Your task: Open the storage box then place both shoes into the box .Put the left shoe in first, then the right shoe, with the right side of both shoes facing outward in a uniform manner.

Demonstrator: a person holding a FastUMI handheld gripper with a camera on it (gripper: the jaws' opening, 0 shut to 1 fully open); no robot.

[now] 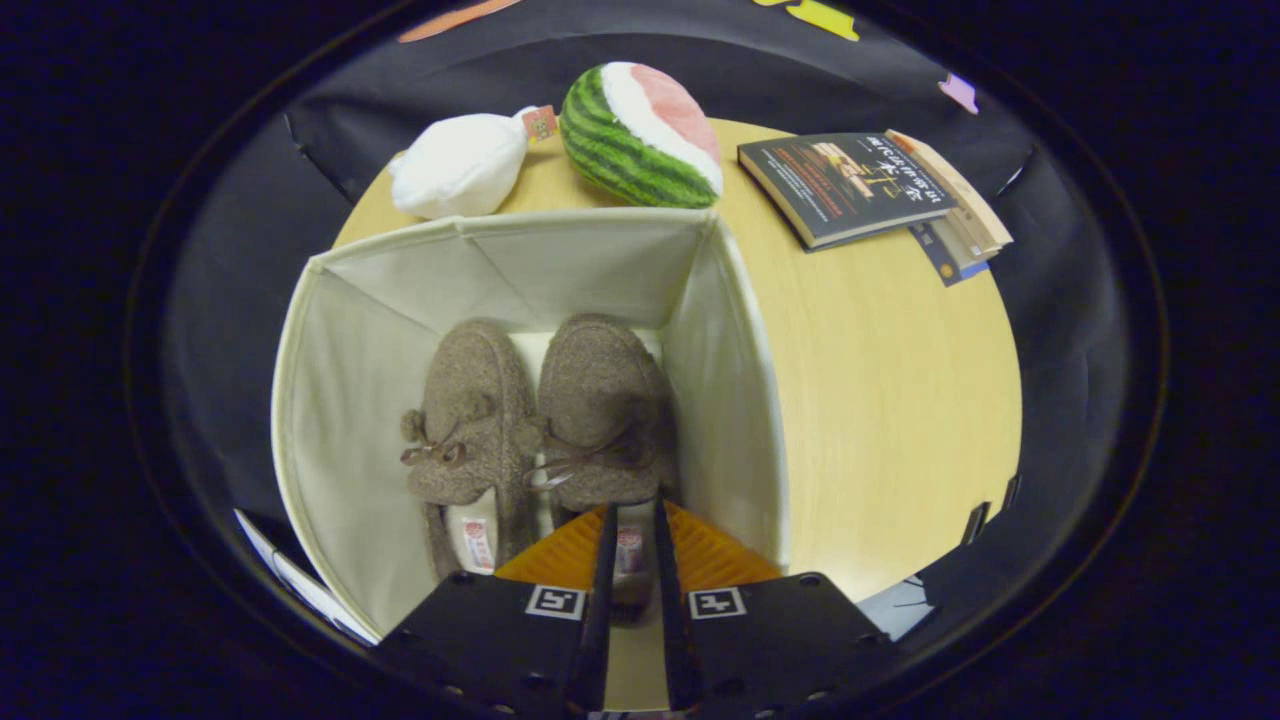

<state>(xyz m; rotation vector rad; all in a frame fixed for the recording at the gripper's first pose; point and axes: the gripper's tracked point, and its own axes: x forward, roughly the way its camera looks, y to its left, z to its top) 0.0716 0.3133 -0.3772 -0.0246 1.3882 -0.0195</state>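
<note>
Beyond the storage box (380, 330) we see a white plush pouch (460, 165) and a watermelon plush (640, 135) lying on the tabletop (880, 400), both just behind the box's far wall. Off to the right of the box, well apart from it, a small stack of books (870, 190) rests near the tabletop's far edge. The box stands open, its walls upright. Inside, two brown fuzzy shoes lie side by side with toes pointing away from us: the left shoe (470, 410) and the right shoe (600, 410), touching each other. Our tongs (631, 515) hang over the heel end of the right shoe, fingers drawn close with a narrow gap; whether they pinch the heel rim, we cannot tell.
</note>
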